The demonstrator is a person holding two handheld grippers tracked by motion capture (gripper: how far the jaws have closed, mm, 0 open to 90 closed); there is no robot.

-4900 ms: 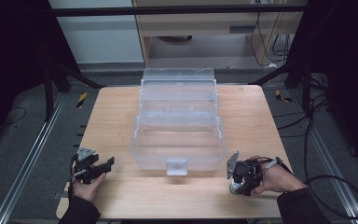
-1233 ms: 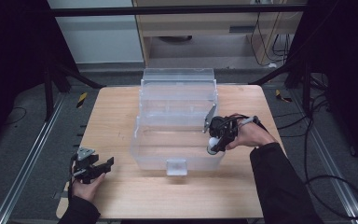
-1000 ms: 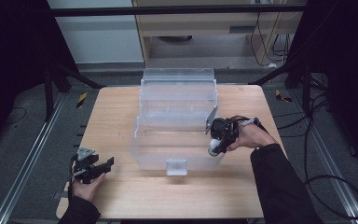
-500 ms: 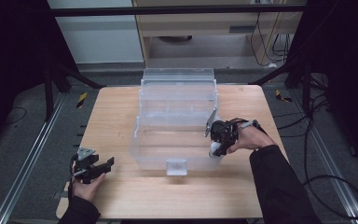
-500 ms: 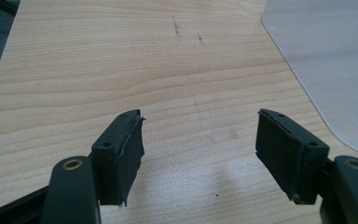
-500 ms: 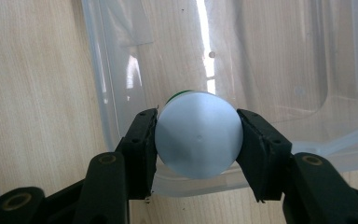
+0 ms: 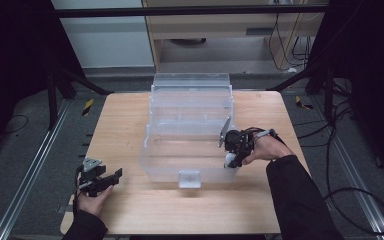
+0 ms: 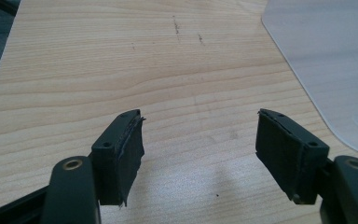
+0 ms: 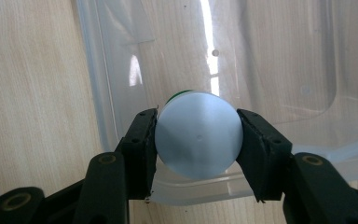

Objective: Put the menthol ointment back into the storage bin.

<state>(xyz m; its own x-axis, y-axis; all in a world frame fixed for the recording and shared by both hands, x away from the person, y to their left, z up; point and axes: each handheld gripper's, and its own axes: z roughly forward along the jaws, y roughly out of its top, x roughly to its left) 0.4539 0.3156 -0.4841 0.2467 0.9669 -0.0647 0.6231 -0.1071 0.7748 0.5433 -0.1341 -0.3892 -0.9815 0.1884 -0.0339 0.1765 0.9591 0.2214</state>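
White round cap, pale and matte, sits squeezed between my right tongs: both black pads press its sides, so the clamp is firm on a small white-capped container with a sliver of green showing behind the cap. From above, those tongs point downward over the near right corner of the clear plastic storage box, the container's white end just inside the front wall. In the right gripper view the held piece hangs over the box's transparent corner, rim just below it, wood grain showing through the floor.

Left tongs are loose and spread wide, nothing between the pads, bare wooden table under them. Seen from above, they rest low at the near left edge of the table, well apart from the box, my hand behind them. A frosted corner of the box shows at the right of the left gripper view.

Farther back, the box's hinged lid stands open toward the far side of the table.
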